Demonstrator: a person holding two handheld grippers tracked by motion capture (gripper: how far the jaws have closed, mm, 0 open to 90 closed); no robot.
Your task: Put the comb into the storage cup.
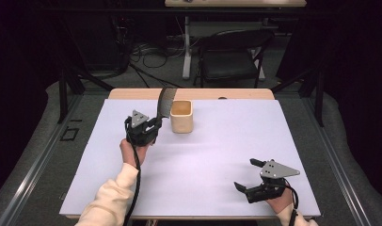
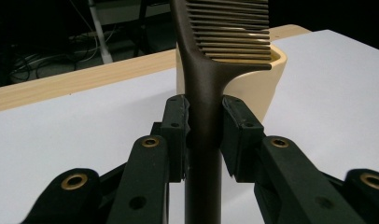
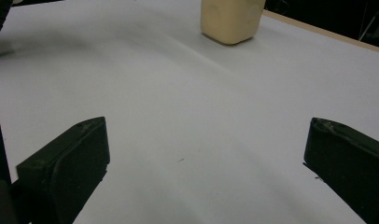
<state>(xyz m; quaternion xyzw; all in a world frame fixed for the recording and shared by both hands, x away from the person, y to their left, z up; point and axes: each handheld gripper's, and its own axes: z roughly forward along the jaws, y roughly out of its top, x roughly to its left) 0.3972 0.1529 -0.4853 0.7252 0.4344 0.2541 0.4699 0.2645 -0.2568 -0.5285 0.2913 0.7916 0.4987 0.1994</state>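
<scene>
The comb (image 2: 204, 93) stands clamped in the left gripper (image 2: 204, 126), beside the cup (image 2: 253, 88)

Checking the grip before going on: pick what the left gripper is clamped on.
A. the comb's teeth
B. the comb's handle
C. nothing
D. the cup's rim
B: the left gripper has its pads pressed on the dark comb handle, below the teeth, in front of the cream cup.

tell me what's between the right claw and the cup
Nothing: in the high view, only bare white mat lies between the open right claw and the cup. The right gripper view agrees.
</scene>
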